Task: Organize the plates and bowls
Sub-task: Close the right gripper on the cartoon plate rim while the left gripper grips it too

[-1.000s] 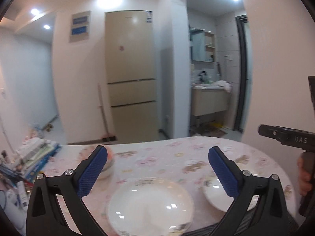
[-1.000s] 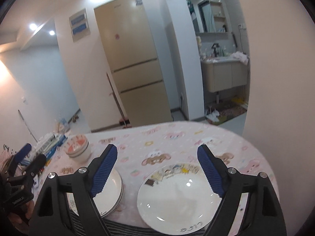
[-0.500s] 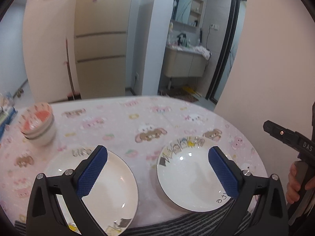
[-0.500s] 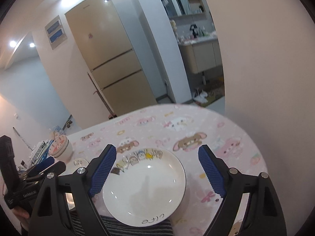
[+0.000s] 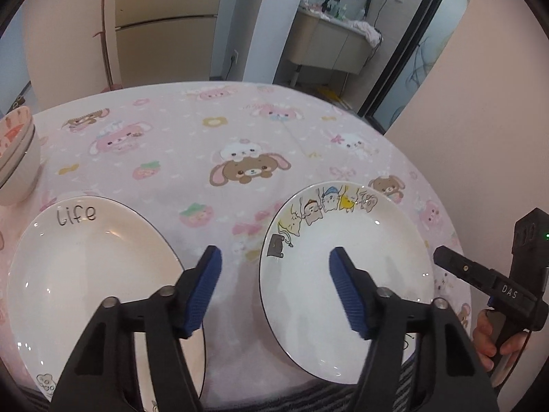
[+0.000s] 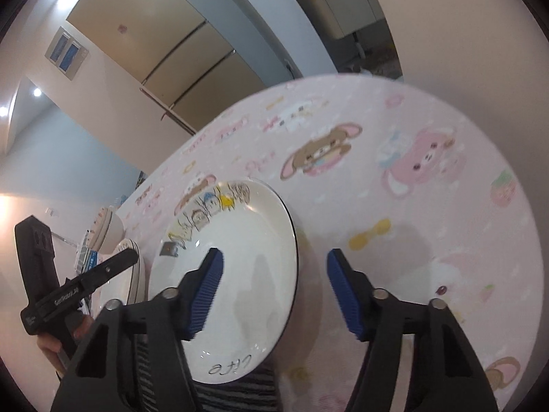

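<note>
Here, in the left wrist view, the word "Life" is handwritten in black on the far rim of the plain white plate at the near left, and "DAS" shows in white on the black body of the right gripper at the right edge, held by a hand. The round table wears a pink cloth printed with cartoon bears, rabbits and strawberries; beyond it stand a beige fridge, a broom against the wall and a washbasin cabinet through a doorway. A second white plate, dark-edged with small cartoon figures along its far rim, lies at the near right, well apart from the first, and stacked bowls with reddish insides sit at the far left. The left gripper hovers over the gap between the plates, its blue-padded jaws closing with nothing clasped between them. In the right wrist view, tilted and somewhat blurred, "Life" reads upside down on the cartoon plate's near rim; lettering on the left gripper at the left is perhaps a brand, too smeared to read. The right gripper is closing too, its left pad over the plate and its right pad over bare cloth, the plate's right edge between them but untouched.
</note>
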Motion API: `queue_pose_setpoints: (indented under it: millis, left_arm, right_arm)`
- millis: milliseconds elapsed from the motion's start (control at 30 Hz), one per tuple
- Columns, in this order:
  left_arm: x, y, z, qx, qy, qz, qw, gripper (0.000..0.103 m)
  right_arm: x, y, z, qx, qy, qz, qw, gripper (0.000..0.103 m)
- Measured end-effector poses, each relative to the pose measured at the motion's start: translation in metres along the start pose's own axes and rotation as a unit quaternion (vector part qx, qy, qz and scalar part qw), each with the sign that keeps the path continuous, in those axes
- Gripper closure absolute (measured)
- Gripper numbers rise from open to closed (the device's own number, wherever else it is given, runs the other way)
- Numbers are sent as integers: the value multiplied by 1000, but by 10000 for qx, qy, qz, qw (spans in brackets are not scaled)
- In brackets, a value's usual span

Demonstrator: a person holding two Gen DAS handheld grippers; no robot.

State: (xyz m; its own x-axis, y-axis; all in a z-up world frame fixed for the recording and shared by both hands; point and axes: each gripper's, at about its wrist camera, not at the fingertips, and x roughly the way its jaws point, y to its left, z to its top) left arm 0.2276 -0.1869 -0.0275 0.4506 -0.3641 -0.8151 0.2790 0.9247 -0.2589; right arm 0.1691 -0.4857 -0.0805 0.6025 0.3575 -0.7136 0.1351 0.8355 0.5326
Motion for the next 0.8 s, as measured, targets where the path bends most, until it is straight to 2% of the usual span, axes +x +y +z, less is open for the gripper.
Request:
queue_pose_setpoints:
  millis: [33,133,233,300,367,467,600,767,800]
  left_arm:
    - [6,-1,0,0,121,-19,9999,47]
    - [22,4,3,-253,433,-155,9986,49]
    - [33,6,6,-329,599,-172,9975,59]
    - [38,7,7,-368,685,-188,9968,71]
    - [41,7,6,-346,722,-100,9967,72]
    - [41,6,4,-216,659,-61,9976,72]
    - [44,2,4,-16,570,113,9983,72]
    - [51,-10,4,366,446,519,9970,72]
    - [53,-16,5,555,484,314,9968,65]
  right_arm:
    - [7,-3,-1,16,112,46,9999,50]
    - [19,-7,-6,28,307,158,9994,55]
    - [25,-6,-10,-84,337,219,9992,60]
    - [26,-5,-11,-154,289,139,9994,66]
    - [25,-3,-12,-260,99,57,9996,71]
    - [31,-5,-12,-315,197,177,9992,83]
    - [31,-2,-11,-458,156,66,9988,86]
    - [31,-2,-9,-528,205,11,9984,86]
    - [32,-1,-9,-632,212,-19,9978,86]
